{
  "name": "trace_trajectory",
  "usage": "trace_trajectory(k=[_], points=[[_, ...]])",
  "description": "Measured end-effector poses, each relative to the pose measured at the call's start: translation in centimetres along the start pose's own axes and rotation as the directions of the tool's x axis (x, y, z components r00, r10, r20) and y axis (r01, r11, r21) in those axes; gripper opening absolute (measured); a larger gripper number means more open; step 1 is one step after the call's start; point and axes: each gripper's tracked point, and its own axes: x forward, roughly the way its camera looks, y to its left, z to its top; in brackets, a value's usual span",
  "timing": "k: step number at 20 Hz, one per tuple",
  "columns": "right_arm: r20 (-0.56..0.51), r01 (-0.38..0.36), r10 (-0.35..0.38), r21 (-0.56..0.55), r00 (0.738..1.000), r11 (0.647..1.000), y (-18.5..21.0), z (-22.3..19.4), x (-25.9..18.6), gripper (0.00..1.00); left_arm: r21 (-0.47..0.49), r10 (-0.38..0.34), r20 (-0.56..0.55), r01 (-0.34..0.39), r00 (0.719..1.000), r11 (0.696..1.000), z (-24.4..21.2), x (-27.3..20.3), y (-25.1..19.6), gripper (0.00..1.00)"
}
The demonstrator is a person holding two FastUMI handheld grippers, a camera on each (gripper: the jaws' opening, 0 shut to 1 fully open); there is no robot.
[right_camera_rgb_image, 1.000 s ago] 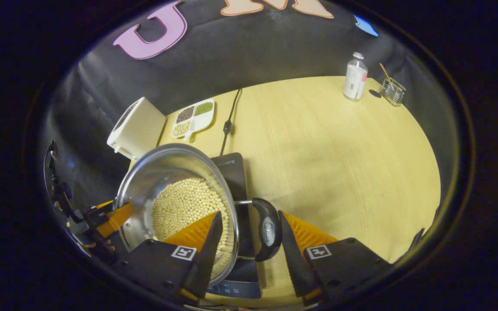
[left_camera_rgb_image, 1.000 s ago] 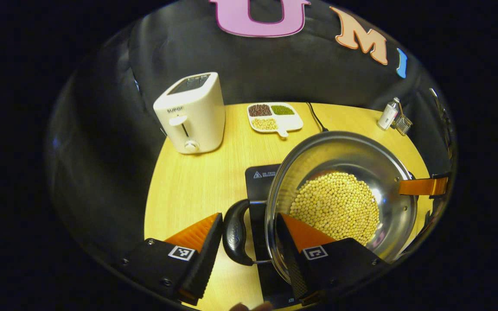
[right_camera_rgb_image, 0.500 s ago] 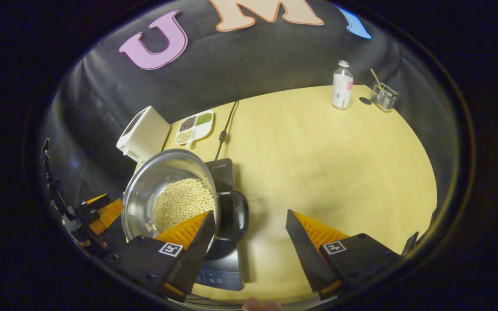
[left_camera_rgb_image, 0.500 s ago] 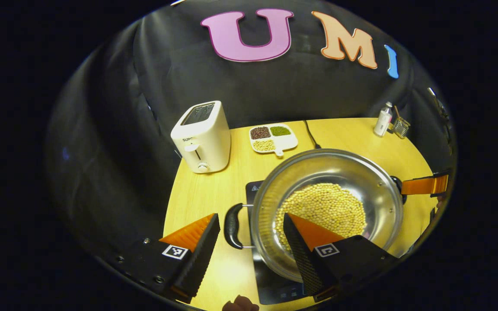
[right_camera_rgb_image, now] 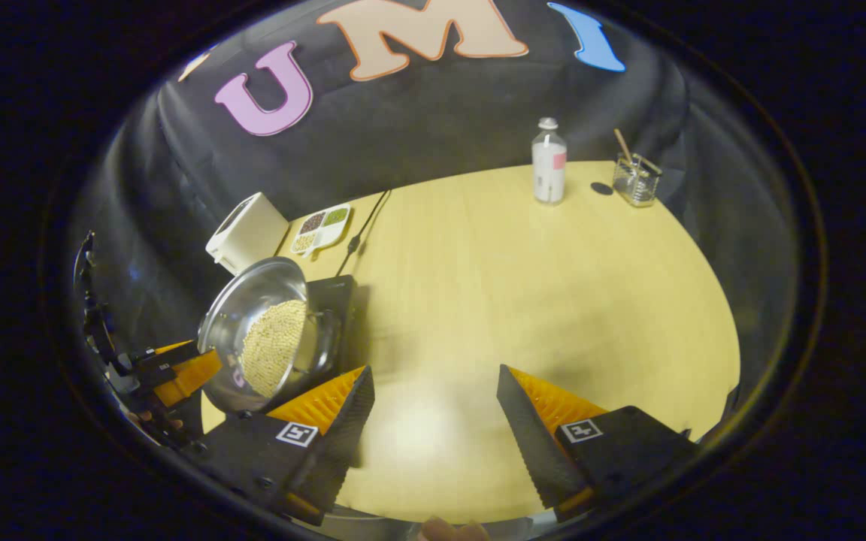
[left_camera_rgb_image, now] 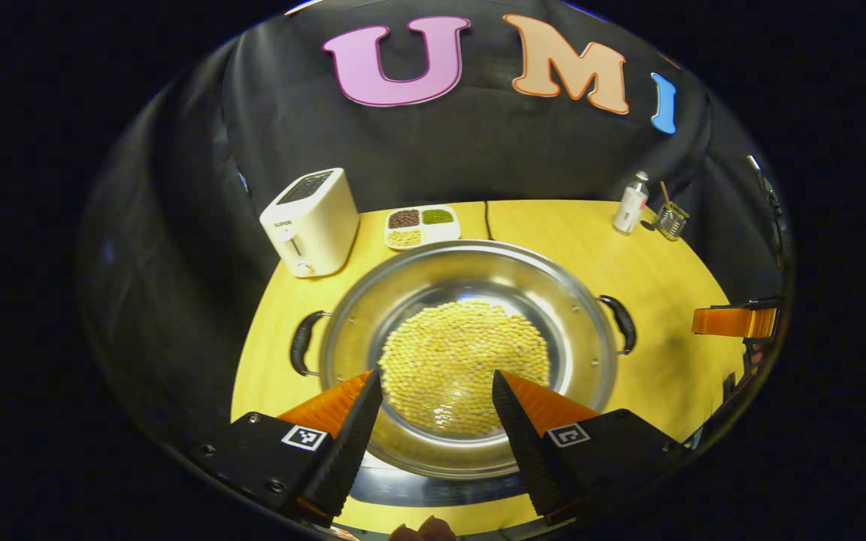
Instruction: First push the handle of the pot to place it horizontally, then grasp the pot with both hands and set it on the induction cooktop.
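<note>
In the left gripper view, the left tongs [left_camera_rgb_image: 437, 409] stand open with nothing between their fingers, poised just over the near rim of the steel pot [left_camera_rgb_image: 561, 297]. The pot sits on the black induction cooktop [left_camera_rgb_image: 433, 488], of which a dark strip shows under its near edge. A round bed of soybeans [left_camera_rgb_image: 463, 361] covers the pot's bottom. Its two black handles lie level, the left handle [left_camera_rgb_image: 300, 343] and the right handle [left_camera_rgb_image: 623, 323] sticking out to either side. Off to the right, well apart from the pot, the tip of the right tongs [left_camera_rgb_image: 734, 321] shows at the edge of the view.

Beyond the pot on the wooden desk [left_camera_rgb_image: 553, 225] stand a white toaster [left_camera_rgb_image: 311, 221], a divided dish of beans [left_camera_rgb_image: 421, 225], a black power cord [left_camera_rgb_image: 487, 218], a white bottle [left_camera_rgb_image: 631, 203] and a small wire holder [left_camera_rgb_image: 670, 221].

In the right gripper view, the right tongs [right_camera_rgb_image: 434, 409] are open and empty over bare desk [right_camera_rgb_image: 538, 300]. The pot [right_camera_rgb_image: 264, 330] sits to their left on the cooktop [right_camera_rgb_image: 335, 297], with the left tongs [right_camera_rgb_image: 177, 368] at its far side. The toaster [right_camera_rgb_image: 246, 231], the dish [right_camera_rgb_image: 320, 228], the bottle [right_camera_rgb_image: 549, 161] and the holder [right_camera_rgb_image: 634, 179] stand farther back.
</note>
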Motion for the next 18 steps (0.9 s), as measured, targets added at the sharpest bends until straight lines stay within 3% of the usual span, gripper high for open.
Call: trace_trajectory(k=[4,5,6,7,8,10,11,12,13,14,18], points=[[0.012,-0.011,0.011,-0.013,1.0,1.0,-5.6,-1.4,-2.2,0.94,-0.034,-0.014,0.007,0.014,1.0,0.999,-0.9,-1.5,-6.5,0.91],[0.018,-0.022,0.022,-0.013,1.0,1.0,-6.6,-1.7,-2.8,1.0,-0.045,-0.016,0.016,0.016,1.0,0.999,-1.1,-2.0,-7.9,0.9],[0.032,-0.036,0.037,-0.017,0.999,0.999,-7.6,-1.7,-3.4,0.94,-0.051,-0.015,0.024,0.016,1.0,0.999,-1.1,-2.4,-9.4,0.91],[0.046,-0.057,0.058,-0.022,0.997,0.998,-8.1,-1.7,-4.1,1.0,-0.055,-0.012,0.035,0.014,0.999,0.998,-1.1,-3.0,-10.7,0.91],[0.065,-0.079,0.081,-0.028,0.995,0.996,-8.3,-1.5,-4.7,0.94,-0.055,-0.007,0.051,0.01,0.999,0.998,-1.0,-3.6,-11.9,0.91],[0.113,-0.119,0.123,-0.041,0.986,0.992,-8.5,-0.5,-6.0,0.94,-0.059,-0.001,0.084,0.006,0.996,0.998,-0.7,-5.0,-14.2,0.91],[0.134,-0.137,0.142,-0.042,0.981,0.99,-8.2,-0.2,-6.9,1.0,-0.063,-0.007,0.109,0.014,0.994,0.998,-0.2,-5.8,-15.3,0.91],[0.163,-0.154,0.16,-0.046,0.974,0.987,-7.9,0.6,-7.9,0.94,-0.063,-0.016,0.134,0.025,0.991,0.998,0.4,-6.6,-16.4,0.9],[0.205,-0.161,0.171,-0.061,0.964,0.985,-7.6,1.7,-9.1,1.0,-0.059,-0.022,0.163,0.032,0.986,0.998,1.3,-7.4,-17.2,0.87],[0.238,-0.161,0.176,-0.082,0.955,0.984,-7.4,2.6,-10.0,0.93,-0.056,-0.025,0.191,0.036,0.981,0.998,2.2,-8.2,-17.7,0.9],[0.351,-0.161,0.199,-0.135,0.915,0.978,-5.7,5.8,-14.8,0.94,-0.057,-0.041,0.276,0.059,0.96,0.997,5.7,-11.2,-18.9,0.9]])
